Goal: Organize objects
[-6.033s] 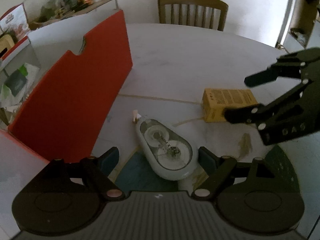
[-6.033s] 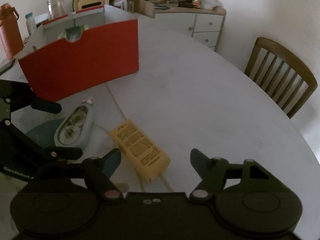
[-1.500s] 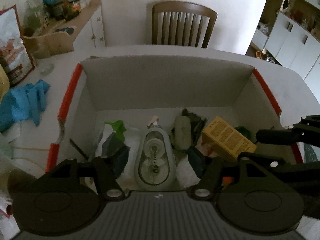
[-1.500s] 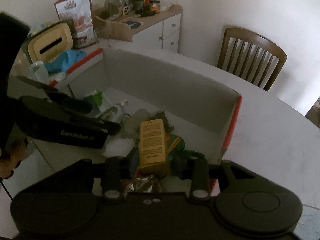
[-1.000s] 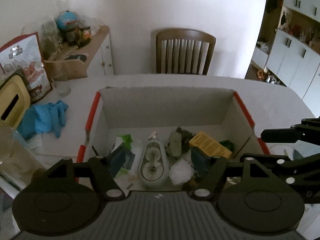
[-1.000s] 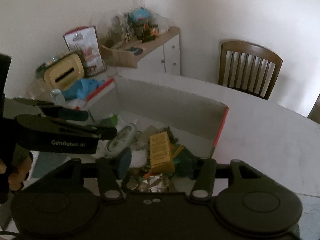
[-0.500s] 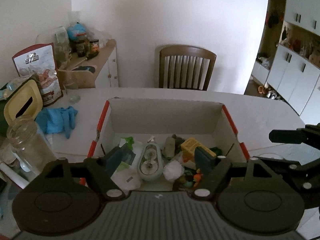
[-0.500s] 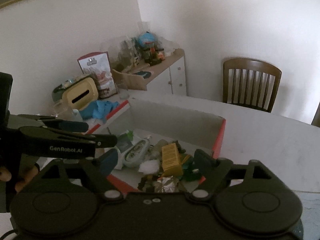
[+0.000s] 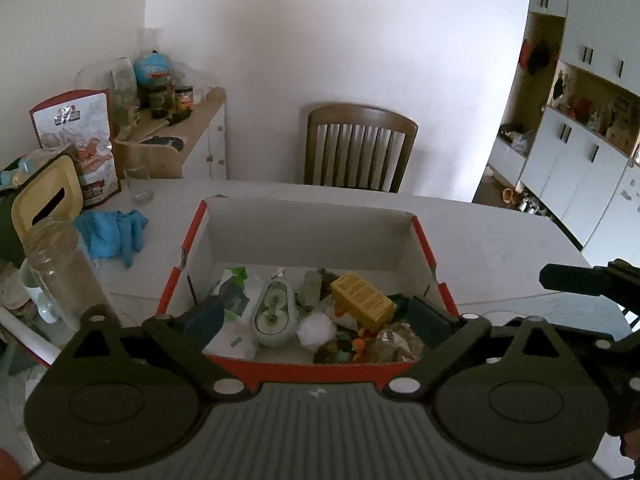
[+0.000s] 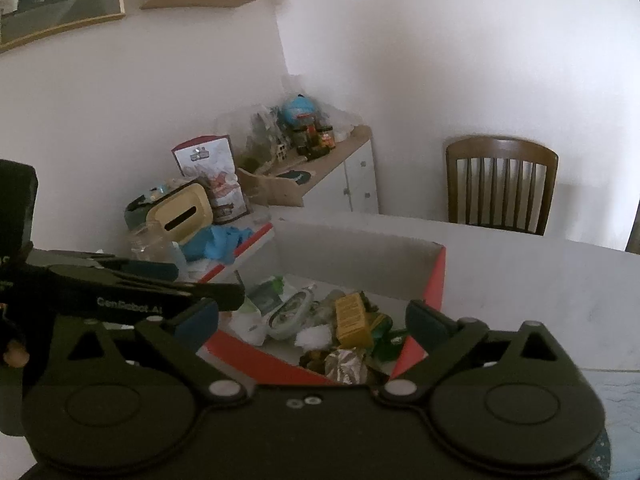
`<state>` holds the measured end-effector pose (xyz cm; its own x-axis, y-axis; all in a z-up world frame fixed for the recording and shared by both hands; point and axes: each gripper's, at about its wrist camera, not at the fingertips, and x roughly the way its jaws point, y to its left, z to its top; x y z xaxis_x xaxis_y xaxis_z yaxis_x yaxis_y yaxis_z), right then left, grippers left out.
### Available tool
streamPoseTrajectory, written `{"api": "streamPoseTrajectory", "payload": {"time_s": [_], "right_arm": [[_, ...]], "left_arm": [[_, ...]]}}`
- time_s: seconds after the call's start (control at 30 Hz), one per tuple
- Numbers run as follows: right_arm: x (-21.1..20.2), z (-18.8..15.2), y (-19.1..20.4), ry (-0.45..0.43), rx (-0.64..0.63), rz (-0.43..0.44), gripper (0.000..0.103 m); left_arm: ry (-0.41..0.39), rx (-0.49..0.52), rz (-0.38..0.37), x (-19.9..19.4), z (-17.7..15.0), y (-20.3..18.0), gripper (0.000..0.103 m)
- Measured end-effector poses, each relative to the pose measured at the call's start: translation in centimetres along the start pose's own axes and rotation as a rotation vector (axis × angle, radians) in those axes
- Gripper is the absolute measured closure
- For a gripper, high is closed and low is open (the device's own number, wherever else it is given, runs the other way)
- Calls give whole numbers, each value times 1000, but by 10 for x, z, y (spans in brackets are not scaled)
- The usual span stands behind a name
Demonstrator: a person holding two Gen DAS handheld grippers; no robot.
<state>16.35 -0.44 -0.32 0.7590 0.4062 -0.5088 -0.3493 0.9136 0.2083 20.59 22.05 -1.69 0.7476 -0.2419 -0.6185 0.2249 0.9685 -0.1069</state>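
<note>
both grippers clear of the red box, jaws opening, nothing between them

left wrist view: your left gripper [image 9: 316, 320] hangs over the near rim of the red box [image 9: 424, 236]; tape dispenser [image 9: 275, 312] and yellow carton [image 9: 362, 302] lie inside.
right wrist view: your right gripper [image 10: 312, 320] holds nothing; the carton [image 10: 351, 319] lies mid-box, the left gripper [image 10: 160, 284] at left.
</note>
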Motion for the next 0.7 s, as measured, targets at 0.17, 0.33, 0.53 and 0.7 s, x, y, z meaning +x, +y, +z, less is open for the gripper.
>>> {"api": "streamPoseTrajectory", "payload": {"time_s": [0.17,0.33,0.53,0.7], "right_arm": [[-11,-3,1,-16,10,-11,1],[-17,-10,0,-14,26,-45,1],[-22,-21,-4,-5,35,-63,1],[-27,-27,-6,-6,51,-68,1]], "left_arm": [[-4,1,15,-6,-6,-4,0],[-7,18,22,-14,-12,-10,0],[-7,48,27,-19,-20,-17,0],[-11,55,22,-20,-23,-22,0]]}}
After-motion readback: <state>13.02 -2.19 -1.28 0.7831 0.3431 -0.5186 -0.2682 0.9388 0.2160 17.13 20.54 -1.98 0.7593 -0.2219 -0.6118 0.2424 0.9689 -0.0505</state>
